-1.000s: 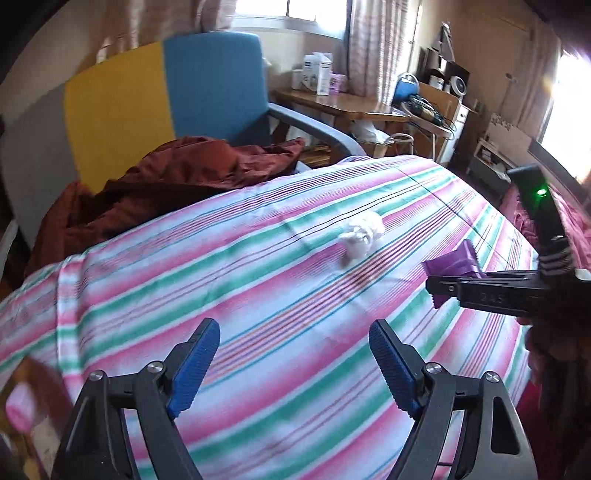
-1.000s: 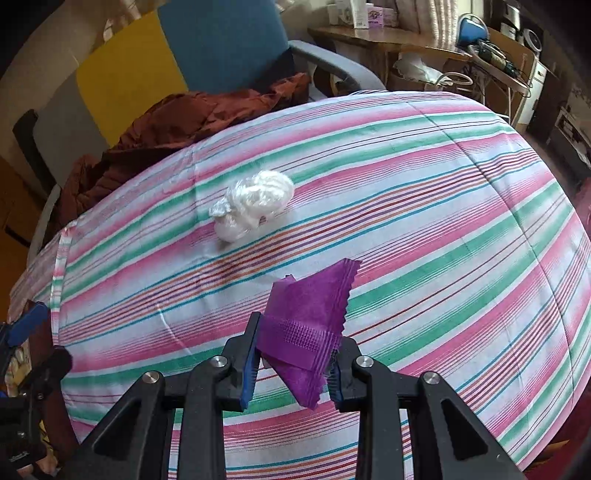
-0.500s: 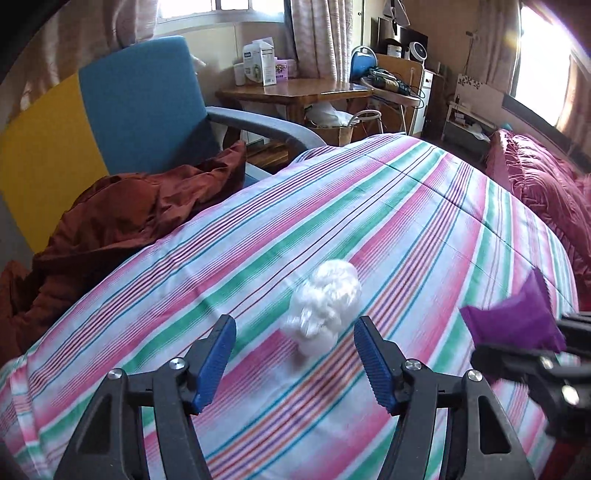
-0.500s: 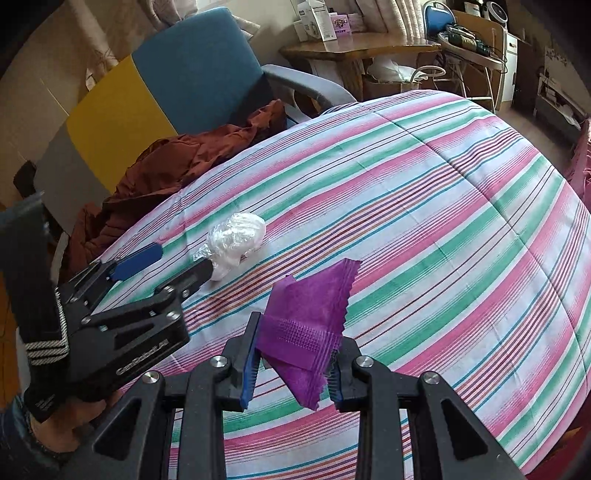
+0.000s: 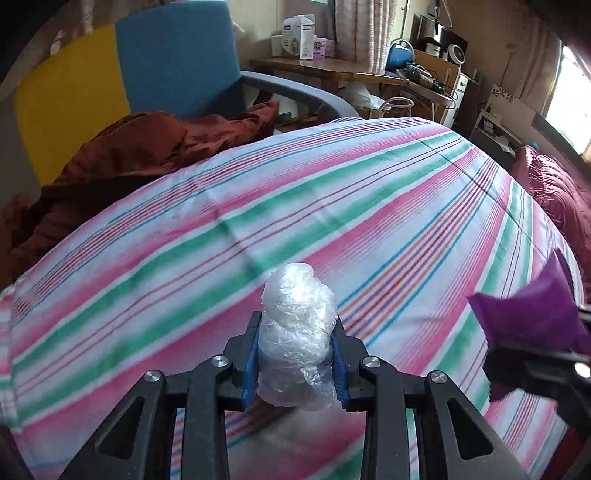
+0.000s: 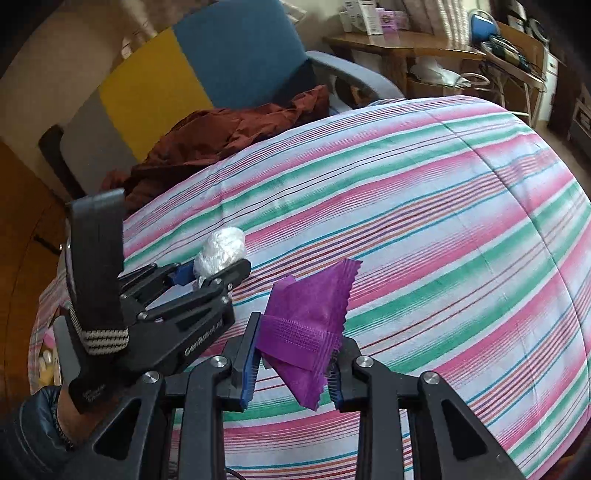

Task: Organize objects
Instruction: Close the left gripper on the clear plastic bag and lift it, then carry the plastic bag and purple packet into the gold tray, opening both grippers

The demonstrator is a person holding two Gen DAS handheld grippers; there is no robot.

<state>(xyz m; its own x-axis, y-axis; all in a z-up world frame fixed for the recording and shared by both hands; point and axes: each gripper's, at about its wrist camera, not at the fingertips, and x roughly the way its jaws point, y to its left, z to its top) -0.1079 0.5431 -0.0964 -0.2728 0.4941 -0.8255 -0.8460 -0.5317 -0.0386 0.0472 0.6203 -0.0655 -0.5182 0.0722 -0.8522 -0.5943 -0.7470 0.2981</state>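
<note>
- Plastic wad (image 5: 297, 332), a crumpled ball of clear film, sat squeezed between the blue pads of the left gripper (image 5: 297, 354); the jaws had just been closing and were now clamped on it, low over the striped bedsheet (image 5: 369, 221).
- Seen from the right wrist, the same wad (image 6: 220, 251) poked out past the left gripper's (image 6: 212, 269) tips, and raised lettering ran along that gripper's black side, too blurred to read for sure.
- A hand (image 6: 74, 417) in a dark sleeve held the left gripper's handle, which had a striped band wrapped round it.
- The right gripper (image 6: 295, 362) was clamped on a purple packet (image 6: 306, 325) with zigzag-cut edges, held above the sheet; no print could be made out on it.
- From the left wrist, the packet (image 5: 528, 314) showed at the right edge, near the wad but apart from it.
- Beyond the sheet lay a heap of rust-brown cloth (image 5: 147, 155) on a chair (image 5: 173, 59) with a blue and yellow back.
- Farther off, a wooden table (image 5: 314, 68) carried white boxes (image 5: 297, 35) with blue labels, too small to read.
- A dark red cover (image 5: 557, 199) lay past the sheet's right side.
</note>
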